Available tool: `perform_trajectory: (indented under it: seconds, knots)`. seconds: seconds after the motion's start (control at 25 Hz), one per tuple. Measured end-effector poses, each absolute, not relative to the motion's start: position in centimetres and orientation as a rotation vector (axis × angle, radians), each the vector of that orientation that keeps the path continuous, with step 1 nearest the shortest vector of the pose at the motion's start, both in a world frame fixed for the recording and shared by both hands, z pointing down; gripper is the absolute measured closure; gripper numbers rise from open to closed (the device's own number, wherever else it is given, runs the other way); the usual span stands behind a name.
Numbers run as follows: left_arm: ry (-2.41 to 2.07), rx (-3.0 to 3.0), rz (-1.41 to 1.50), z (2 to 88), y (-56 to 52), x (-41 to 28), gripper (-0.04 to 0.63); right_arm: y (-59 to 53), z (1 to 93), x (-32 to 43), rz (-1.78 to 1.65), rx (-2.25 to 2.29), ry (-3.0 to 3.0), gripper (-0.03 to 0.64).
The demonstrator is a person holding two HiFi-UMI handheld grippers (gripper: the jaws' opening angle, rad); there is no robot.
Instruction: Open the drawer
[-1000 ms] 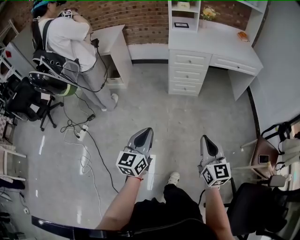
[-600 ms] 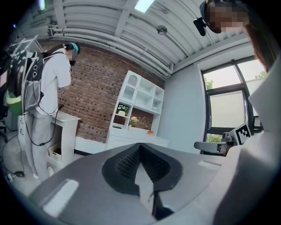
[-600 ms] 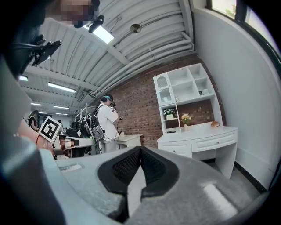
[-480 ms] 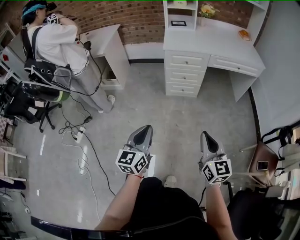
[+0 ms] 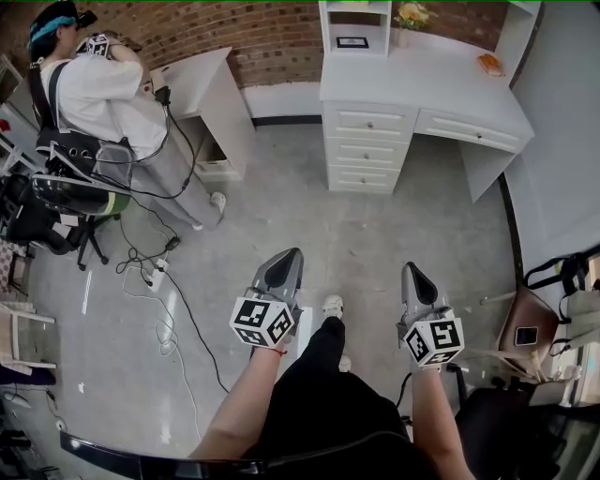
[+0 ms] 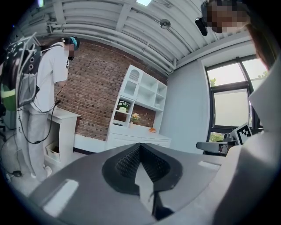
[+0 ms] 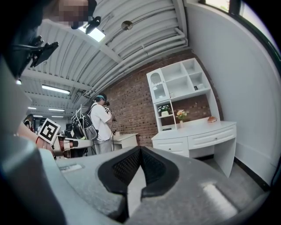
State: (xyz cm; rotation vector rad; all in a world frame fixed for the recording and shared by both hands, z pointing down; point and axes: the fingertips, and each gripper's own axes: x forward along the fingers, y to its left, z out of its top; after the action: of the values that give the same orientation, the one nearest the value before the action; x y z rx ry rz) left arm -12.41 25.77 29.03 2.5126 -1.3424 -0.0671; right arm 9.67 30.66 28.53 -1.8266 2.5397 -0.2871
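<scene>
Head view: left gripper [image 5: 289, 255] and right gripper [image 5: 411, 272] both closed, drawers [image 5: 364, 148] shut across the floor

Nearest the camera, two bare forearms [image 5: 246, 403] hold the grippers side by side, each with its marker cube at the back, both pointing about level toward the desk [image 5: 422, 80]. Left gripper view and right gripper view each show the ribbed pads meeting at the tip: jaws together, nothing between them. Between the arms a leg [image 5: 319, 375] in black ends in a white shoe [image 5: 333, 305] on the grey floor [image 5: 394, 234]. Cables [image 5: 173, 300] trail over the floor to the left, and a brown chair [image 5: 525, 319] stands near the right edge.

Farther on, the drawers form a stack of three under the left part of the desk, every front flush, each with a small knob. A wide drawer [image 5: 466, 130] sits just beside the stack under the right part of the top, also closed. Both grippers are well apart from all of them, with bare floor between.

On the desk stand a shelf unit [image 5: 354, 23], flowers [image 5: 412, 14] and a small orange thing [image 5: 489, 66]. At far left a person [image 5: 98, 89] in a white shirt stands at a smaller white desk [image 5: 202, 80], against the brick wall [image 5: 272, 37]
</scene>
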Motion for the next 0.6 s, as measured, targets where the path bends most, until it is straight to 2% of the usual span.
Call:
perform_trajectory:
  seconds: [0.6]
  knots:
    - [-1.284,2.527,-0.086,29.1,11.3,-8.6,0.592,16.5,27.3,12.9,-0.25,-1.869,2.546,0.615]
